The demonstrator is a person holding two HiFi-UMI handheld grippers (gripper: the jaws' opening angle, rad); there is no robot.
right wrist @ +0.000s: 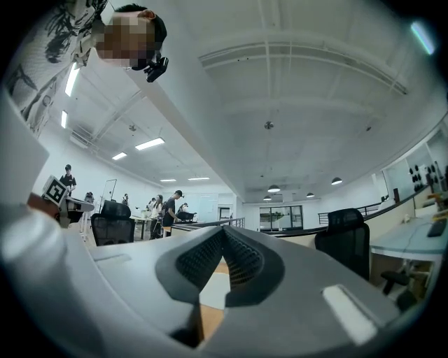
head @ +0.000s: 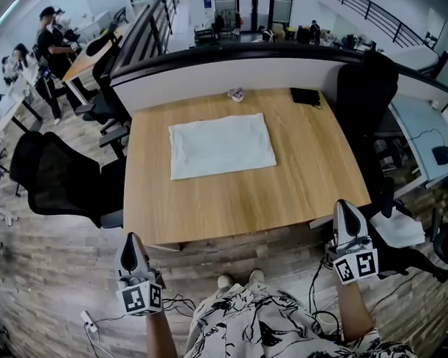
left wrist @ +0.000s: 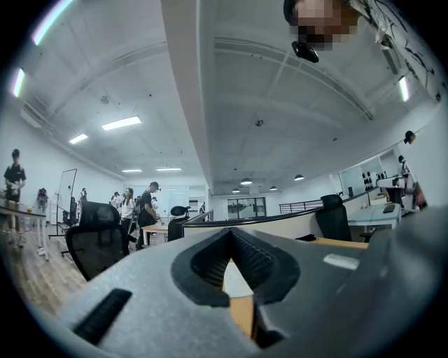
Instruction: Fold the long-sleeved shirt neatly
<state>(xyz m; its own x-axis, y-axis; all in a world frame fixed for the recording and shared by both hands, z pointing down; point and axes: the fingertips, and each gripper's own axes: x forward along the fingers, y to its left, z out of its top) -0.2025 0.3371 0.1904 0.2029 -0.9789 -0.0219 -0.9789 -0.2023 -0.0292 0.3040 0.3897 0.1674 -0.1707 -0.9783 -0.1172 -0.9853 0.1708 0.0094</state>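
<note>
on the far half of the wooden table, roughly centred, the white long-sleeved shirt lies folded into a flat rectangle. both grippers hover off the near edge, well apart from it: the left gripper by the near-left corner, the right gripper at the near-right corner. each has its jaws pressed together with nothing between them. a flat black item lies at the far right, and a black office chair stands to the left.
</note>
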